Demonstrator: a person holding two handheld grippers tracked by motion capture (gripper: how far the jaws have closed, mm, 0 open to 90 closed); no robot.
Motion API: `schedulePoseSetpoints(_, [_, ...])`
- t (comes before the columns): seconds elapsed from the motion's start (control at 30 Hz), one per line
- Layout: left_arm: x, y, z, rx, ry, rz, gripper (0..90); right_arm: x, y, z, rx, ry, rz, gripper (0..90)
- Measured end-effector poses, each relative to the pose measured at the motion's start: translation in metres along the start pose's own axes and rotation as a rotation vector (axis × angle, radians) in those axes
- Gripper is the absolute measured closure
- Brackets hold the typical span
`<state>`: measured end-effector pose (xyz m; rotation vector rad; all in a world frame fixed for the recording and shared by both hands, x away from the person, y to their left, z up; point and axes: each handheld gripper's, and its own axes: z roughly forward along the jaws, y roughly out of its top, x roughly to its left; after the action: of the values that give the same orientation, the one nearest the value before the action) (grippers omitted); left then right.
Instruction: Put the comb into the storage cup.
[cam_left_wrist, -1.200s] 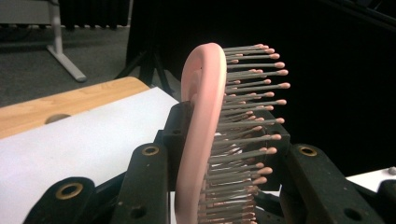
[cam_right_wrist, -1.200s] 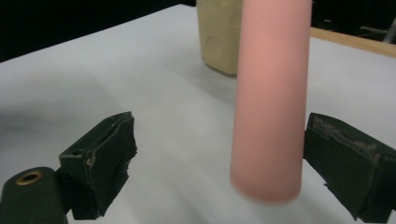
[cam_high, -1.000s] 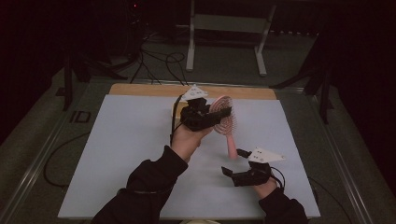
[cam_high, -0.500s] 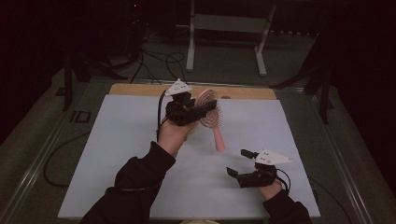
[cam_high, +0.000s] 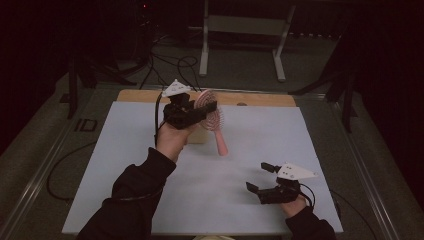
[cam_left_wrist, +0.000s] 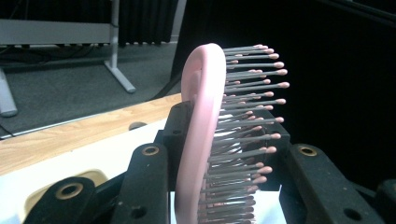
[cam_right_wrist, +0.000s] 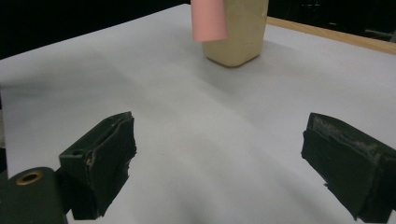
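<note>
The left gripper (cam_high: 192, 111) is clamped on a pink brush (cam_high: 210, 112), holding it by the head above the far part of the table (cam_high: 125, 165). In the left gripper view the brush (cam_left_wrist: 205, 135) stands edge-on between the two black jaws, its pink back to the left and its grey, pink-tipped bristles pointing right. From the high view the head is raised at the gripper and the handle slants down and toward the person, its end hanging clear above the white sheet. Just beside the held brush, a tan box (cam_high: 199, 136) sits on the sheet, partly hidden by the left hand (cam_high: 172, 137). In the right gripper view the same box (cam_right_wrist: 236, 30) stands at the far edge of the sheet with the end of the pink handle (cam_right_wrist: 208, 19) in front of it. The right gripper (cam_high: 265, 181) rests low over the near right part of the table, well apart from the brush; its jaws are spread wide with nothing between them, only bare white sheet. A wooden strip runs along the far edge of the table.
</note>
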<state>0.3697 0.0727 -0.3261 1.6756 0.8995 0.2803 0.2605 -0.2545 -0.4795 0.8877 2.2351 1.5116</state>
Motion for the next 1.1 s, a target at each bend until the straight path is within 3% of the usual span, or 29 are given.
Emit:
schedulePoseSetpoints(0.43, [0.019,0.011,-0.009,-0.019,0.060,0.006,66.2,0.000,-0.001,-0.002,-0.011,0.002,0.006,9.4])
schedulePoseSetpoints(0.7, [0.037,0.027,-0.019,-0.049,0.114,0.005,66.2,-0.001,0.000,-0.003,-0.020,-0.003,0.004,9.4])
schedulePoseSetpoints(1.1, [0.052,0.047,-0.026,-0.074,0.153,-0.002,66.1,-0.001,0.000,-0.003,-0.020,-0.005,0.000,9.4])
